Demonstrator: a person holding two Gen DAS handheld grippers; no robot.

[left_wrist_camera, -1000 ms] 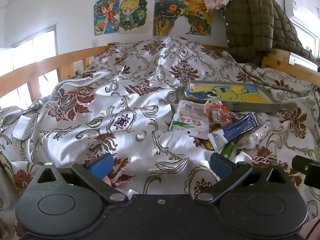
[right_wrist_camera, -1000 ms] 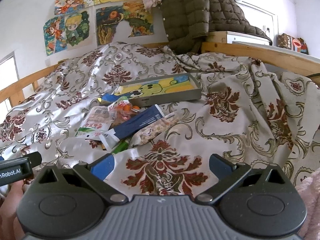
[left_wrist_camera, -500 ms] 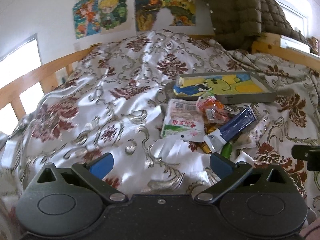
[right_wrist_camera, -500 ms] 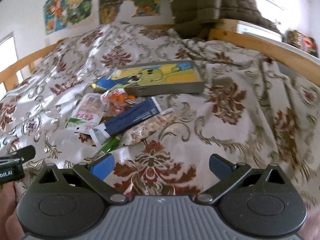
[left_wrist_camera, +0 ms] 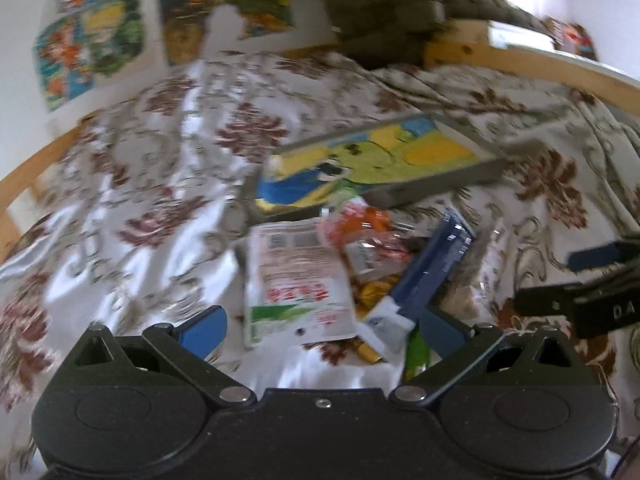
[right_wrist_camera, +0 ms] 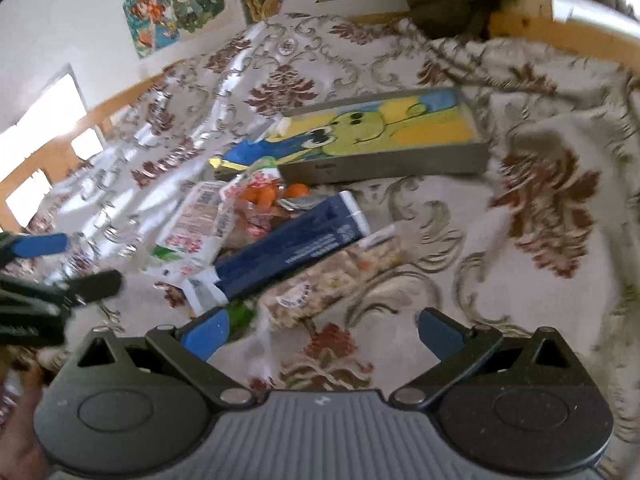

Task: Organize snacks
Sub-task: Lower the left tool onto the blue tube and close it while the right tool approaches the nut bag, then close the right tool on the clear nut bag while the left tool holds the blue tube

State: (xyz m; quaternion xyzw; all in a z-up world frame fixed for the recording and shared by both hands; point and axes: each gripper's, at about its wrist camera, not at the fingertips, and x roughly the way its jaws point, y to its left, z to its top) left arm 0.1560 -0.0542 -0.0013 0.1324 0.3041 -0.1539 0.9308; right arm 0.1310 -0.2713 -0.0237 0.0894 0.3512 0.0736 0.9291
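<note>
Nothing sorted yet, by the look of it. Left tool [left_wrist_camera: 322, 330] spread wide, empty; right tool [right_wrist_camera: 322, 332] likewise wide and empty. Snack pile lies loose on the bedspread [right_wrist_camera: 540, 184] just ahead of both: white-and-green packet [left_wrist_camera: 298, 280] ahead of the left tool, dark blue packet [right_wrist_camera: 288, 254] and clear nut bag [right_wrist_camera: 336, 280] ahead of the right. Shallow tray [right_wrist_camera: 400, 166] beyond the pile, holding no snacks. All picking and placing remains.
</note>
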